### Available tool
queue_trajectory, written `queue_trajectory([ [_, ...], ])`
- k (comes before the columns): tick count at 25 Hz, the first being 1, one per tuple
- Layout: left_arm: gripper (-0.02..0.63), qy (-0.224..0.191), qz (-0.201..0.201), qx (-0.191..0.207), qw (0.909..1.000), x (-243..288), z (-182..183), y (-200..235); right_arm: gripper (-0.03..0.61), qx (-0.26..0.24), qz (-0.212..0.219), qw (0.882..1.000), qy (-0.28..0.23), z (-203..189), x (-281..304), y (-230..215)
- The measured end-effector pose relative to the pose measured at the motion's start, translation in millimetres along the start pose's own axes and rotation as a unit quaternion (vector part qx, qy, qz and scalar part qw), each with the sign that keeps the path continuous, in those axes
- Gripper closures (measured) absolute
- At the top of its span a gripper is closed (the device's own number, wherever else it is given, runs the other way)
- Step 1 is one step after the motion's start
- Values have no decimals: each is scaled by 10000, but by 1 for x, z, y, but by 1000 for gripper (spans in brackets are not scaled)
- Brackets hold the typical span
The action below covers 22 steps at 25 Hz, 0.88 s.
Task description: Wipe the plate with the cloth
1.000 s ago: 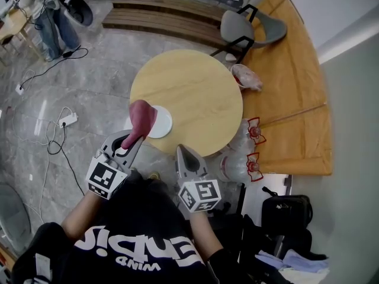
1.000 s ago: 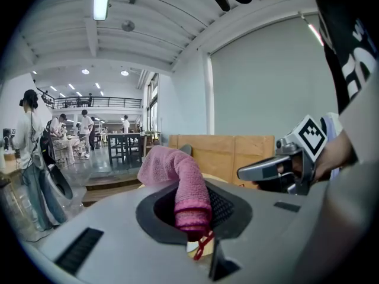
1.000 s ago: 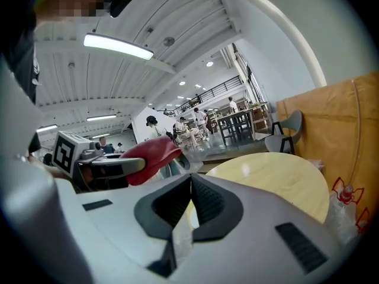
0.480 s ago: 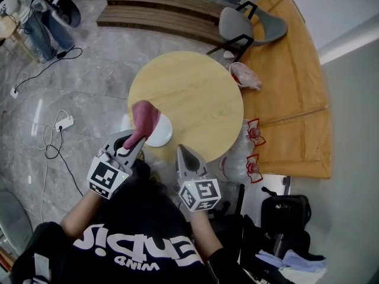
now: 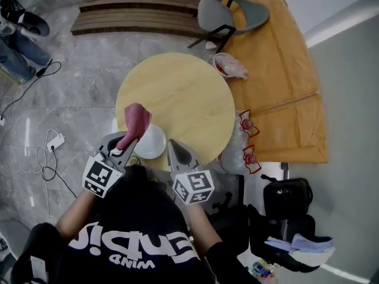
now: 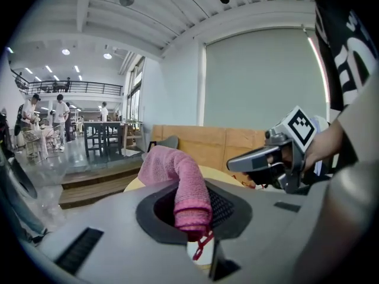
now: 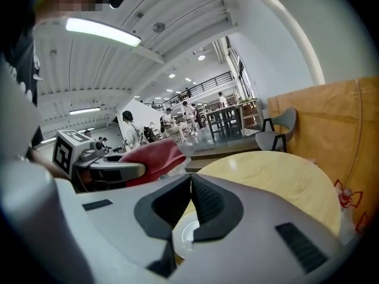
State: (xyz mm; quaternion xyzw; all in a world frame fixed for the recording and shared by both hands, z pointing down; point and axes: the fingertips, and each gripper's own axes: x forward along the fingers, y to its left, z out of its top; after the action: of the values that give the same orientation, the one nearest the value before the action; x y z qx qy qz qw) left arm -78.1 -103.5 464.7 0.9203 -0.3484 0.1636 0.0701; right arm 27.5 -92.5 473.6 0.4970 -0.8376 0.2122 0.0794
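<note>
A white plate (image 5: pixel 150 142) lies at the near left edge of the round wooden table (image 5: pixel 183 96). My left gripper (image 5: pixel 125 142) is shut on a pink cloth (image 5: pixel 135 120), which stands up above the plate's left rim. In the left gripper view the cloth (image 6: pixel 180 185) fills the jaws, and a bit of the plate (image 6: pixel 198 248) shows below. My right gripper (image 5: pixel 173 145) is shut and empty, just right of the plate. Its view shows the plate (image 7: pixel 187 234) under the closed jaws, with the cloth (image 7: pixel 153 157) to the left.
A grey chair (image 5: pixel 228 13) and a wooden bench (image 5: pixel 139 13) stand beyond the table. A plastic bag (image 5: pixel 231 67) lies on the raised wooden platform (image 5: pixel 278 81). Clear bags with red ties (image 5: pixel 246 141) sit to the table's right, and a black bag (image 5: pixel 285 197) nearer me. Cables (image 5: pixel 50 141) trail at left.
The head view has shifted, so the table and plate sit lower and nearer my grippers. The left gripper still holds the cloth over the plate's left side. The right gripper stays shut.
</note>
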Motion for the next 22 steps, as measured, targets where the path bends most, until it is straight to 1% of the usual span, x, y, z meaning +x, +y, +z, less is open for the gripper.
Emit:
queue_trajectory([
  [2, 566, 60, -165, -26, 9998, 9, -5, 4, 555, -28, -53, 10000, 69, -1, 5, -4],
  [4, 566, 140, -299, -61, 9994, 17, -10, 6, 555, -32, -15, 9999, 168, -6, 9, -6],
  [9, 566, 358, -523, -149, 9979, 40, -19, 0, 555, -69, -84, 9976, 684, -35, 18, -32],
  [13, 566, 514, -518, -231, 9971, 58, -29, 2, 555, -76, -86, 9941, 1074, -61, 33, -54],
  [16, 566, 625, -460, -338, 9964, 65, -37, 3, 555, -76, 9, 9899, 1415, -83, 44, -64],
  [22, 566, 832, -413, -401, 9949, 76, -46, 6, 555, -167, 247, 9803, 1954, -114, 70, -75],
])
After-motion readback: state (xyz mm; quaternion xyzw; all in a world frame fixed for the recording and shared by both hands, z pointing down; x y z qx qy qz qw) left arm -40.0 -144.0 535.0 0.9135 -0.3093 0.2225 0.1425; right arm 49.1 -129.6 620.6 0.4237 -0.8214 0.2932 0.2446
